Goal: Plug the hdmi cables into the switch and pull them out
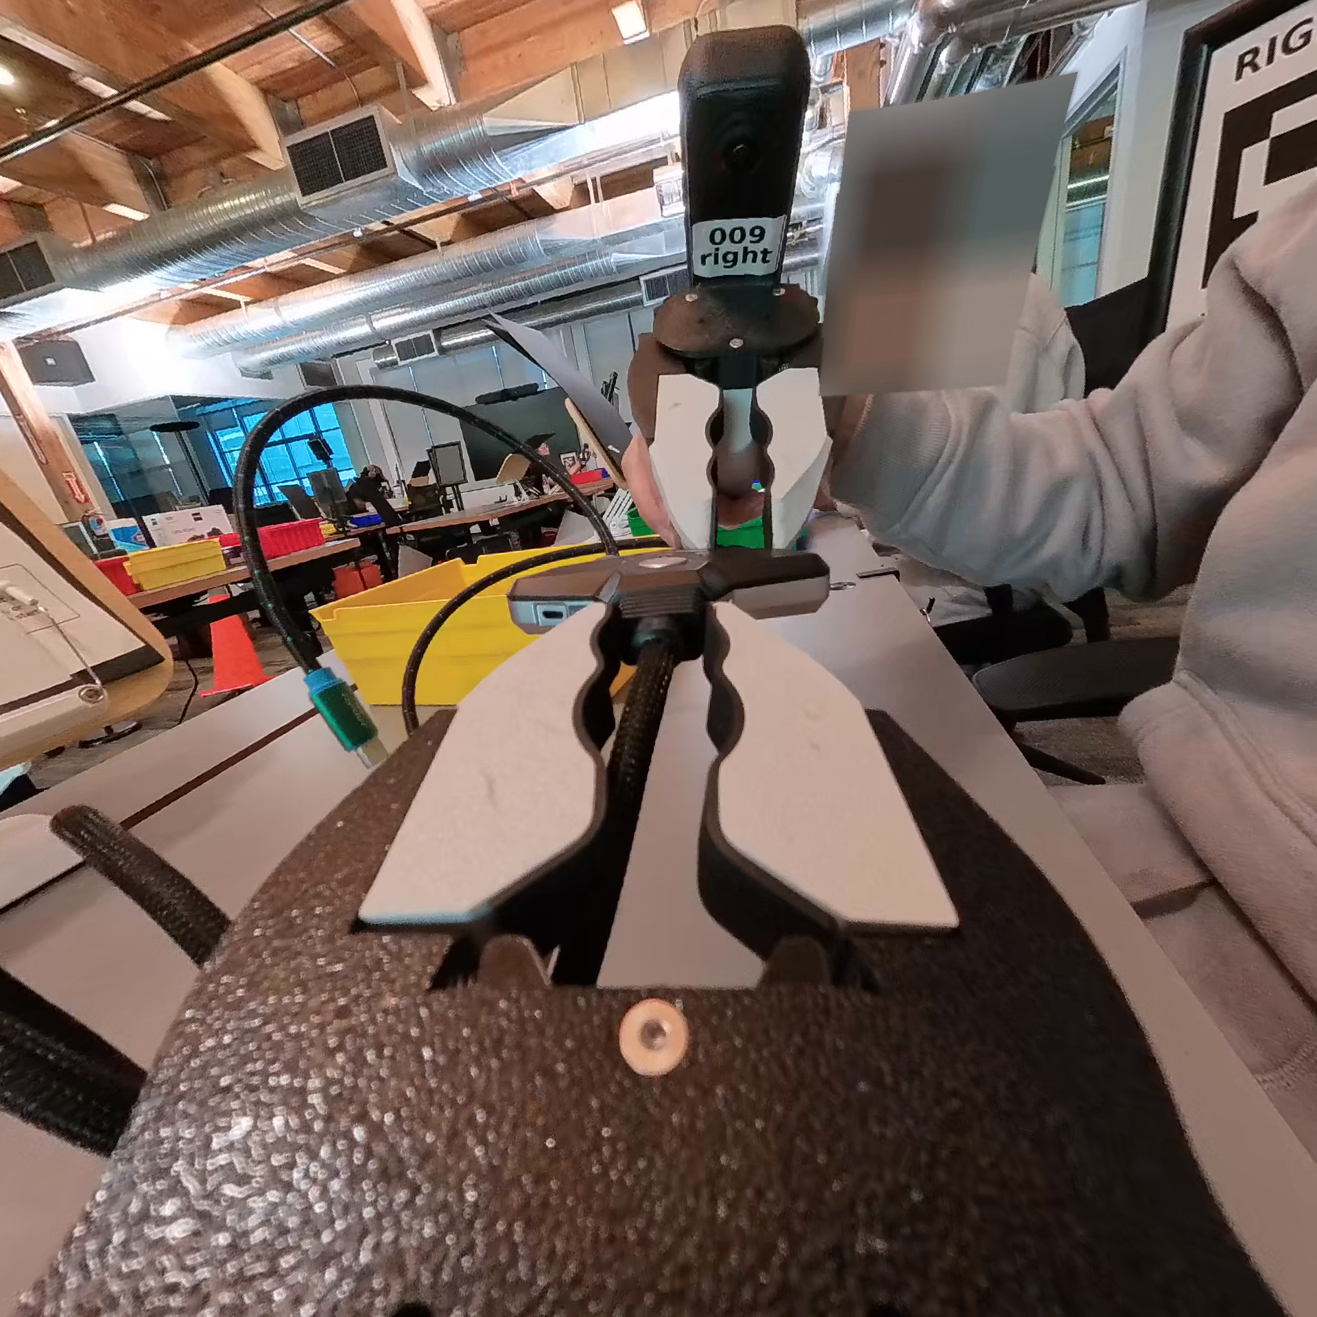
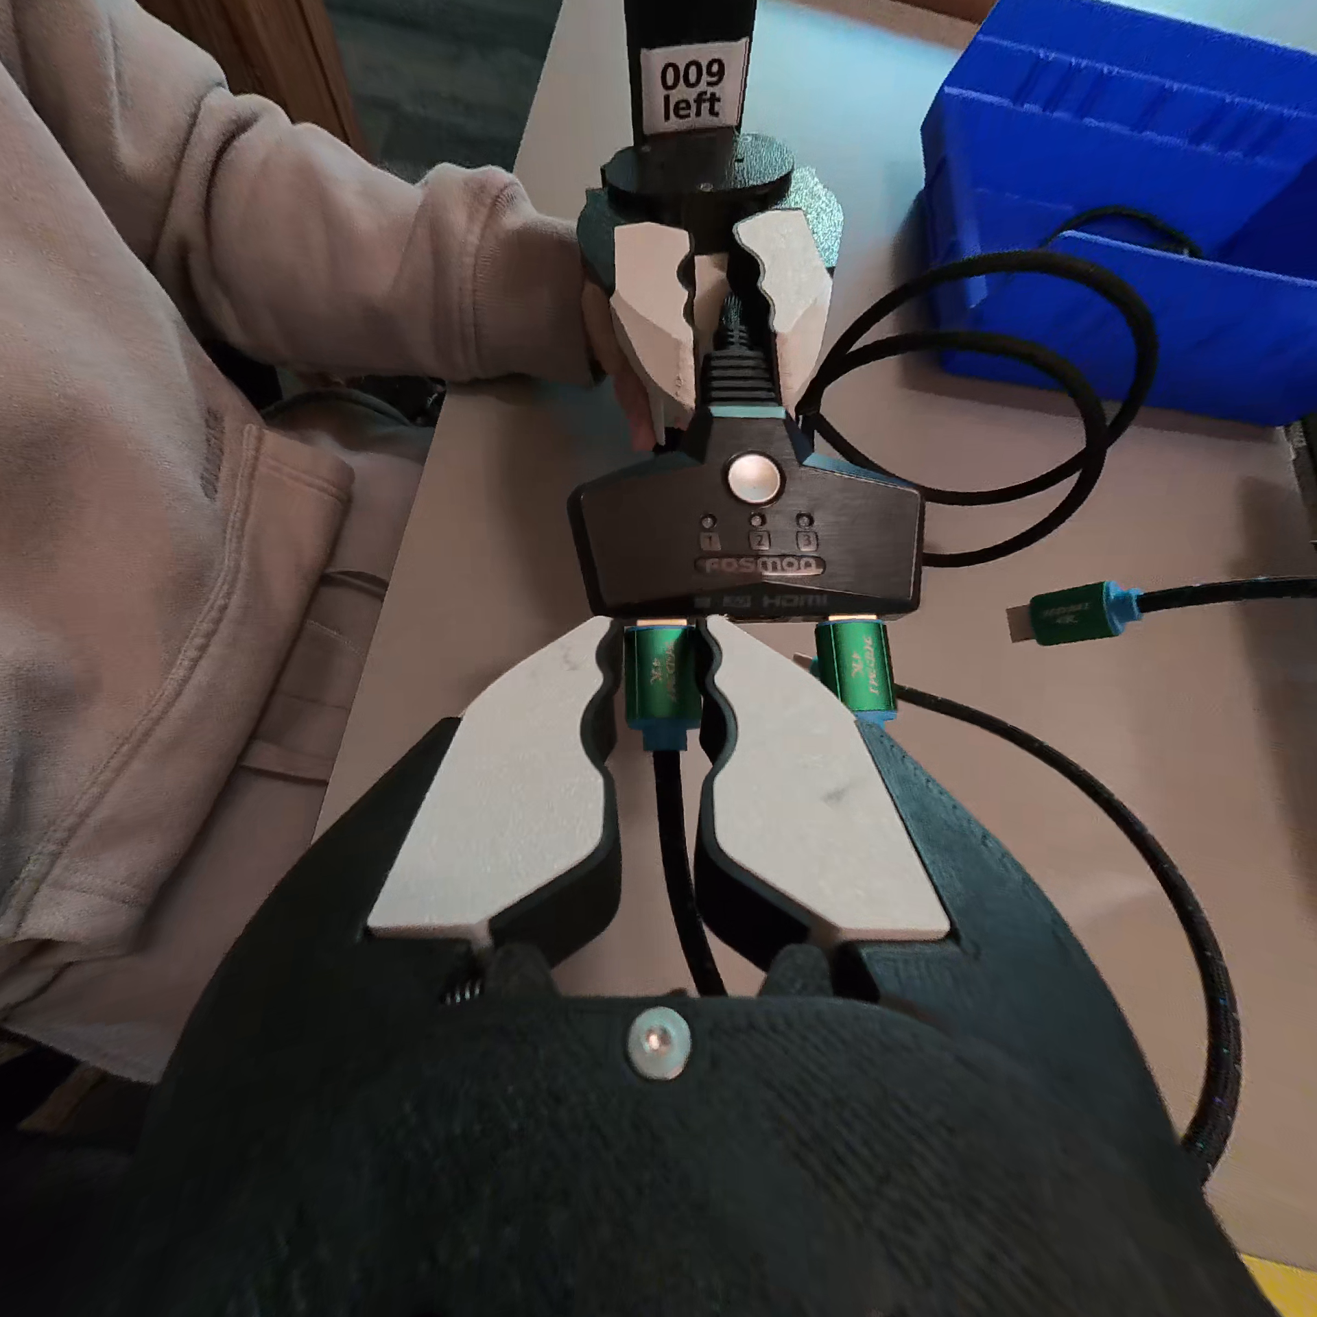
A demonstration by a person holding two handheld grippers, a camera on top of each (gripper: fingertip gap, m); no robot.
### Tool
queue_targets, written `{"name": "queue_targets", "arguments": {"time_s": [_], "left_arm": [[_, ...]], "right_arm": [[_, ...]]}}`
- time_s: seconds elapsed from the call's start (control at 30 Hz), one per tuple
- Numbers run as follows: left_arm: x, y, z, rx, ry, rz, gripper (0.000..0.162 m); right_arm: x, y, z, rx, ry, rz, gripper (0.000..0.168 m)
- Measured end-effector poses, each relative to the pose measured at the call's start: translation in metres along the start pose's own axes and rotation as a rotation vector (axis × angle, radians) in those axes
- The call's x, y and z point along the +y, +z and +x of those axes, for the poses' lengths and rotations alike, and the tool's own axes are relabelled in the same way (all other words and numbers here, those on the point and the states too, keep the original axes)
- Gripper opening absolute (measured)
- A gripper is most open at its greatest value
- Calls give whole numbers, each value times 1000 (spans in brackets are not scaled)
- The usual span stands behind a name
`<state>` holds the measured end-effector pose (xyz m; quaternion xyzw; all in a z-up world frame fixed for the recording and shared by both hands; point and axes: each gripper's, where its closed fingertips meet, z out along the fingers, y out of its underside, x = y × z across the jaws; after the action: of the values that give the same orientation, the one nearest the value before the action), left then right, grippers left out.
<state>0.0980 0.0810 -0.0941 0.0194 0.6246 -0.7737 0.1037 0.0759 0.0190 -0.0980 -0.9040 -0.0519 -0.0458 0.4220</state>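
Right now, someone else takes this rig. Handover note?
Left gripper: shut on the ribbed black strain relief of the black brushed-metal HDMI switch, steadying it on the table.
Right gripper: shut on the green metal HDMI plug at the switch's left port.
Second green plug sits at the right port; seating depth unclear. Third green plug lies loose to the right.
Left: whether inserting or pulling, I cannot tell.
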Motion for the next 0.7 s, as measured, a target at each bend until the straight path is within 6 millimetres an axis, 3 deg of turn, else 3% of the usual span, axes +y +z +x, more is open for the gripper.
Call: {"name": "queue_targets", "arguments": {"time_s": [0.7], "left_arm": [[2,-2,3,15,14,-9,22]], "right_arm": [[9,12,-4,-49,62,-44,22]]}}
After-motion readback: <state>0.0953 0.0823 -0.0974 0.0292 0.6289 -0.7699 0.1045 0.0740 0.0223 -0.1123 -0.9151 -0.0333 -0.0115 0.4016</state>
